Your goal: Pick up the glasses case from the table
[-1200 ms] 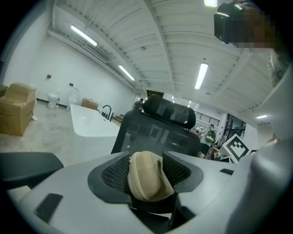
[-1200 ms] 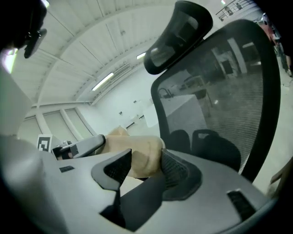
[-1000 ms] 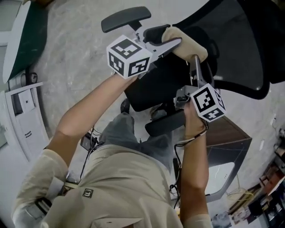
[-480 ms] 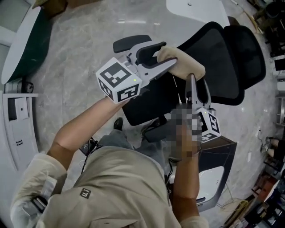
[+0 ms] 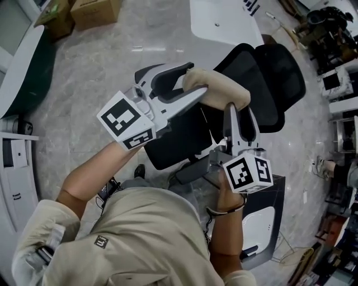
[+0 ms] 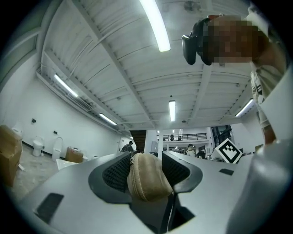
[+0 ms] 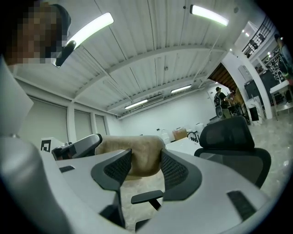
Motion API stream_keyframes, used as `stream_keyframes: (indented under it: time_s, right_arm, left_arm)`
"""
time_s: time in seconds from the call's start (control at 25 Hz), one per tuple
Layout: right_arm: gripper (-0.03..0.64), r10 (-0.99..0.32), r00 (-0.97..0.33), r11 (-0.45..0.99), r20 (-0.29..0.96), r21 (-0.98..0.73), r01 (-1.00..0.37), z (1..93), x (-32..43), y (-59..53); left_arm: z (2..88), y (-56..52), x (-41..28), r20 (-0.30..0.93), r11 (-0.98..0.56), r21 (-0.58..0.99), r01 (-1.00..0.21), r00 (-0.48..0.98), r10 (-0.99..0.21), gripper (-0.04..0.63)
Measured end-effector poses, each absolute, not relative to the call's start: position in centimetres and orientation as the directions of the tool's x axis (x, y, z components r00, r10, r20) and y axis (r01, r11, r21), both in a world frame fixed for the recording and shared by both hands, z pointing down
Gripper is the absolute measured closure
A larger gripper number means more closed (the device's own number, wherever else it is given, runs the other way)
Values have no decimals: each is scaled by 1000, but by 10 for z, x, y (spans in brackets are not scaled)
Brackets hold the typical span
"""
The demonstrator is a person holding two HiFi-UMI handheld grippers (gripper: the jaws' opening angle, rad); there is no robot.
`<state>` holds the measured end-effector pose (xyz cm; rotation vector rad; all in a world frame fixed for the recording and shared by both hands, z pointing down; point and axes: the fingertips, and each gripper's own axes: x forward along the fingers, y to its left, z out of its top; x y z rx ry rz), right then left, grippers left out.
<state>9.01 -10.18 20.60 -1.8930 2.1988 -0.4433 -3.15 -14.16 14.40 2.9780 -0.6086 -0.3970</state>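
Observation:
The tan zippered glasses case (image 5: 217, 93) hangs in the air between both grippers, high above the floor. My left gripper (image 5: 193, 85) is shut on its left end; in the left gripper view the case (image 6: 146, 179) fills the gap between the dark ribbed pads (image 6: 115, 172). My right gripper (image 5: 239, 110) is shut on the other end, and the case (image 7: 133, 154) sits between its pads (image 7: 175, 170) in the right gripper view. The left gripper (image 7: 78, 145) also shows there, beyond the case.
A black mesh office chair (image 5: 268, 78) stands right below the grippers. A white table (image 5: 224, 22) lies beyond it, cardboard boxes (image 5: 95, 11) at the far left, a dark cabinet (image 5: 277, 190) beside my right arm. People stand far off (image 7: 219, 98).
Both grippers have risen together with the case held between them, closer to the head camera. The chair and floor now look farther below.

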Motion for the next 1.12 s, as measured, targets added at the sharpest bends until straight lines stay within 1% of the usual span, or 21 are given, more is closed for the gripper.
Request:
stream_keyframes:
  time_s: [0.28,0.56,1.12]
  right_arm:
    - [423,-986,-165,152,17,-310,-939,170,72,-71]
    - [423,-986,-162,163,-27,-271,-949,146,63,-46]
    - [439,-988,-157,155,-13,-239,-958,144,54,-34]
  left_arm:
    - [106,-108,-51,-294,-933,50,-357,887,-355,383]
    - [84,-81,-61,-342,-926,6,-377,870,-356,383]
    - [83,-75,-72,-357,-921,20,-389,858,-370,383]
